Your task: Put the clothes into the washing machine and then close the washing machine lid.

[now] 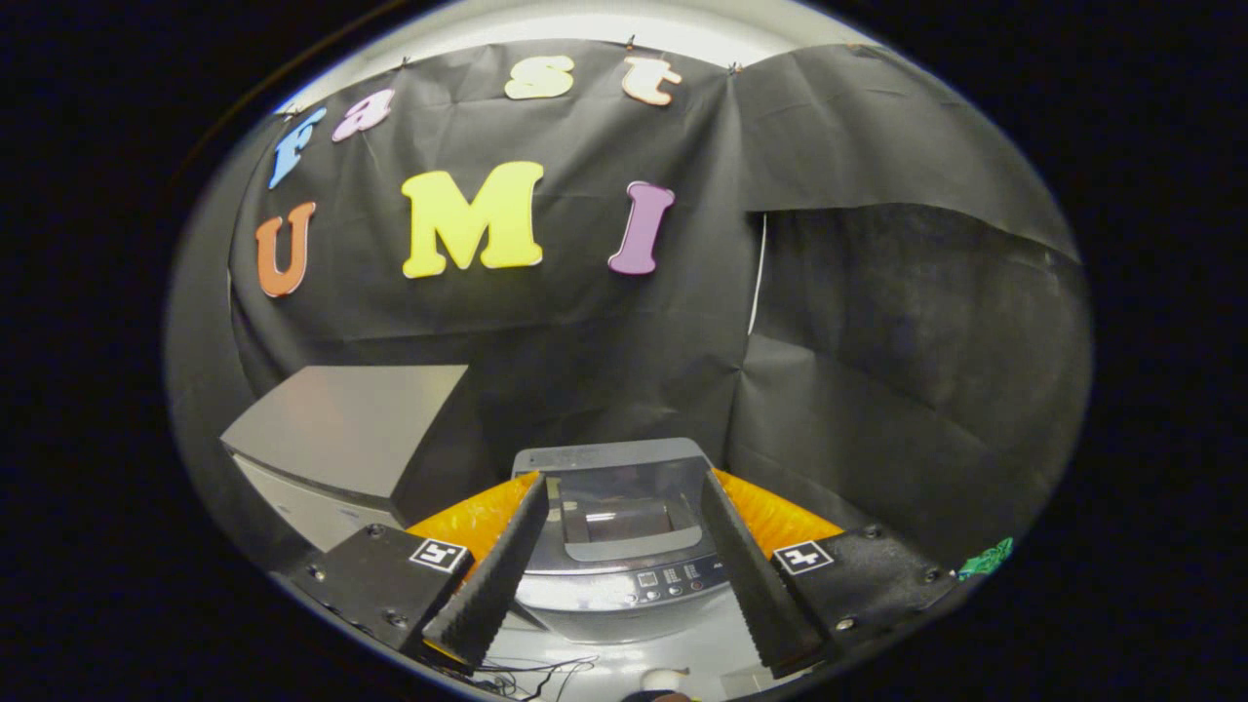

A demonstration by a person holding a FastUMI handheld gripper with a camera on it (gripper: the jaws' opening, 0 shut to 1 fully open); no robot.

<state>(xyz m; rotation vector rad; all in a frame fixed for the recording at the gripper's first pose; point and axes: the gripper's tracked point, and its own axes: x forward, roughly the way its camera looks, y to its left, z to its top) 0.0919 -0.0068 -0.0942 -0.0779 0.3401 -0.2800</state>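
Note:
A small grey top-loading washing machine (624, 546) stands below and just ahead of my fingers, framed between them. Its tinted lid (624, 512) lies flat and closed over the tub, and a control panel (673, 577) runs along its near edge. My gripper (621, 507) is open, its fingers wide apart with nothing between them, held above the machine. A scrap of green cloth (987, 559) peeks out beyond the right finger's mount; I cannot tell what garment it is.
A grey box-shaped cabinet (341, 429) stands left of the washing machine. Black cloth walls close the booth behind and to the right. Thin dark cables (531, 673) lie on the pale floor in front of the machine.

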